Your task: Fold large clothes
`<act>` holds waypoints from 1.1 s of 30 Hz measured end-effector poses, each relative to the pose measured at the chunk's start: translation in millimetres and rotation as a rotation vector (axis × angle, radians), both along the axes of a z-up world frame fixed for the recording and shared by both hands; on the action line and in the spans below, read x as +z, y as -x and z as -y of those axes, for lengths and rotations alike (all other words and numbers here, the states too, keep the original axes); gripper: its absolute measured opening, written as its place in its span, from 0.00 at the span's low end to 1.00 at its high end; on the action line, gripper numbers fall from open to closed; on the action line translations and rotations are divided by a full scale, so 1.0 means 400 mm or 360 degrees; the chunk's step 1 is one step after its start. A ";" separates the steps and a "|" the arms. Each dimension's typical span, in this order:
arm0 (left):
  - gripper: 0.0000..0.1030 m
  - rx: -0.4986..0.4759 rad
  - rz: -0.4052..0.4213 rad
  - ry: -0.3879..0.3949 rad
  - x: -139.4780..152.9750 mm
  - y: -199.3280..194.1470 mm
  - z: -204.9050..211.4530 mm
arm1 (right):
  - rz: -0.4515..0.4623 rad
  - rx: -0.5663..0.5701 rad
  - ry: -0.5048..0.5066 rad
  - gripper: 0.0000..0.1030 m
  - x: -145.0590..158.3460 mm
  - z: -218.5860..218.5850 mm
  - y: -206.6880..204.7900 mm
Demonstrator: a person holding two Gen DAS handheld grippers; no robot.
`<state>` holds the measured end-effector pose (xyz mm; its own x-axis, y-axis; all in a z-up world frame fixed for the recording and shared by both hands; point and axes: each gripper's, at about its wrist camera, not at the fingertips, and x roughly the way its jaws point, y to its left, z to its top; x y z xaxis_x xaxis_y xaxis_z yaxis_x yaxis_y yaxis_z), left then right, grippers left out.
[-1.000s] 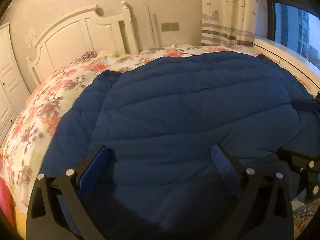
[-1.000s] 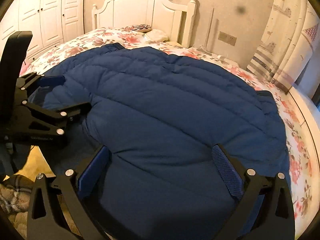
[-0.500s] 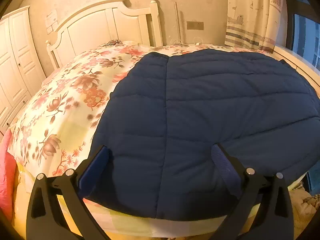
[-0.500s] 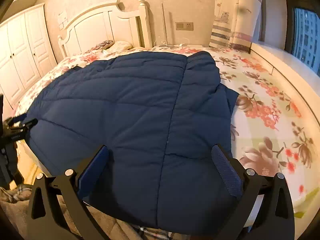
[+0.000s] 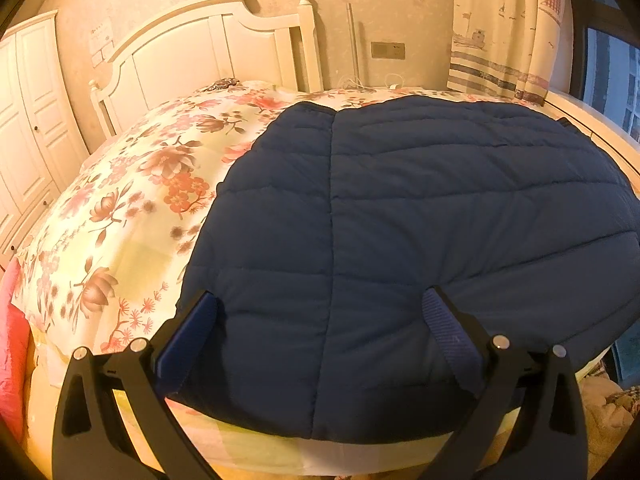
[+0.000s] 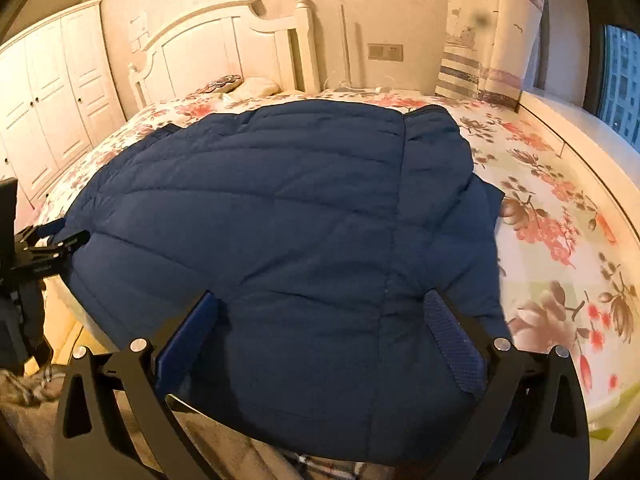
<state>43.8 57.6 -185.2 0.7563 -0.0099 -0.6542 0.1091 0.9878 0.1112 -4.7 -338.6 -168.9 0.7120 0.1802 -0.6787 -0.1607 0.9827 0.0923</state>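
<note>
A large dark blue quilted jacket (image 5: pixel 400 200) lies spread flat on the floral bed (image 5: pixel 120 220), its hem hanging over the near edge. My left gripper (image 5: pixel 320 320) is open just above the hem near the jacket's left side, its blue pads wide apart and nothing pinched. The right wrist view shows the same jacket (image 6: pixel 280 220) with a folded flap along its right side. My right gripper (image 6: pixel 320 320) is open over the hem near that side. The left gripper (image 6: pixel 48 236) shows at the jacket's far left edge.
A white headboard (image 5: pixel 200 52) and a pillow (image 6: pixel 256 86) stand at the far end. White wardrobe doors (image 6: pixel 52 100) line the left wall. A curtain (image 5: pixel 500 28) and window ledge (image 6: pixel 580 128) run along the right. Something red (image 5: pixel 12 352) lies low left, plaid cloth (image 6: pixel 24 392) on the floor.
Both grippers have drawn back toward the foot of the bed and apart, the left toward the jacket's left side, the right toward its right. Both stayed open.
</note>
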 end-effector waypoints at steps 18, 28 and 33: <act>0.97 -0.0015 0.0046 0.0103 0.032 0.028 -0.027 | 0.0040 -0.0064 -0.0049 0.95 0.025 0.073 0.090; 0.98 -0.0346 0.0232 0.0000 0.169 0.001 0.179 | -0.0028 -0.0035 -0.0515 0.85 -0.039 0.174 0.265; 0.98 -0.0240 0.0125 -0.0067 0.148 -0.160 0.251 | -0.0042 -0.0026 -0.0611 0.83 -0.061 0.155 0.222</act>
